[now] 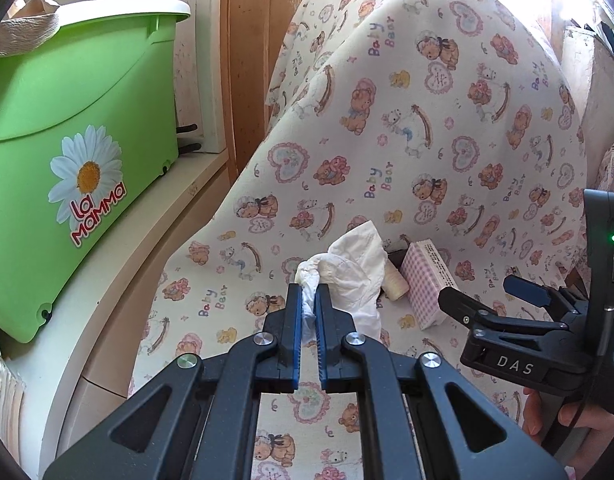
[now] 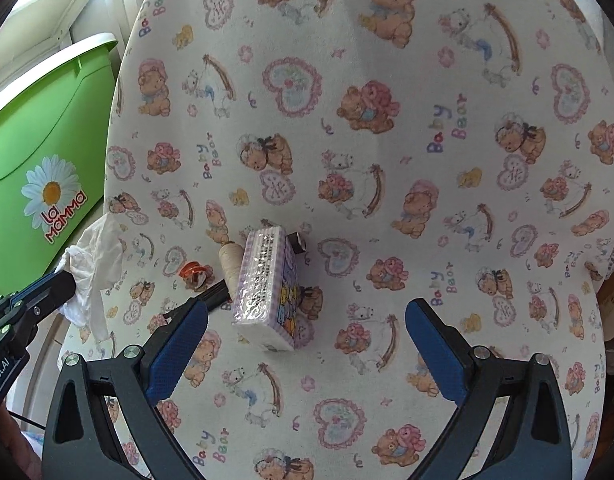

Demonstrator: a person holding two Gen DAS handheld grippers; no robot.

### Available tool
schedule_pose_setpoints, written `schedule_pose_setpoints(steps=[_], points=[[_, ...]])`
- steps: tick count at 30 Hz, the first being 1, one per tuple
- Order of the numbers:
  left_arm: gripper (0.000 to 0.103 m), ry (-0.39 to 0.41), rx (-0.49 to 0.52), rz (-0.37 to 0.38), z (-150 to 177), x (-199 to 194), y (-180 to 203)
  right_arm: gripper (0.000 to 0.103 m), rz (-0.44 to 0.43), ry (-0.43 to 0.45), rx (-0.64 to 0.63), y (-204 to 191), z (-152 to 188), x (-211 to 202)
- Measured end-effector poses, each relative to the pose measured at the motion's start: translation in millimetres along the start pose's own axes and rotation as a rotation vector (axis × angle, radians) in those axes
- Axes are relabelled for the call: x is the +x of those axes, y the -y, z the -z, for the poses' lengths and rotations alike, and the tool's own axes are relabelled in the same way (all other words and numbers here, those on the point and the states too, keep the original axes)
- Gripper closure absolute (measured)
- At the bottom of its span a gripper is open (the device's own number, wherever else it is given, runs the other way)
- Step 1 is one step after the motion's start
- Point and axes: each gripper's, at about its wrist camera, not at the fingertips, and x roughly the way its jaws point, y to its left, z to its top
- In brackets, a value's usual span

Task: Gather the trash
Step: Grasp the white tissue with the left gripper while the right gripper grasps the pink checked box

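Observation:
My left gripper [image 1: 309,294] is shut on a crumpled white tissue [image 1: 355,268] and holds it above the bear-print cloth [image 1: 387,140]. The tissue also shows in the right wrist view [image 2: 95,264], with the left gripper [image 2: 65,282] at the left edge. My right gripper [image 2: 307,320] is open and empty, hovering just short of a lilac checked tissue pack [image 2: 267,292]. The right gripper shows in the left wrist view [image 1: 483,292] beside the pack [image 1: 425,284].
A thread spool [image 2: 231,260], a small orange item [image 2: 193,272] and a dark pen-like object [image 2: 215,296] lie by the pack. A green "La Mamma" bin [image 1: 79,128] with a white rim stands on a shelf at the left.

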Motion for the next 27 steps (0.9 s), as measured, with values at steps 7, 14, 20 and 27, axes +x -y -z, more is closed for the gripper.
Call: schedule_pose_setpoints(steps=[7,14,20,27], points=[[0.097,-0.031,-0.007,-0.001,2.5,8.6,0.0,0.025,0.022,-0.025,-0.034,-9.2,3.8,14.5],[0.097,-0.035,-0.015,-0.001,2.7,8.5,-0.7,0.075,0.027,-0.049,-0.057,-13.7,5.5,21.6],[0.097,-0.028,-0.02,-0.001,2.3,4.2,-4.8,0.077,0.017,-0.013,-0.036,-6.2,5.7,4.7],[0.097,0.026,-0.011,-0.046,7.8,-8.9,-6.8,0.077,-0.001,0.065,-0.001,7.2,3.9,-32.5]])
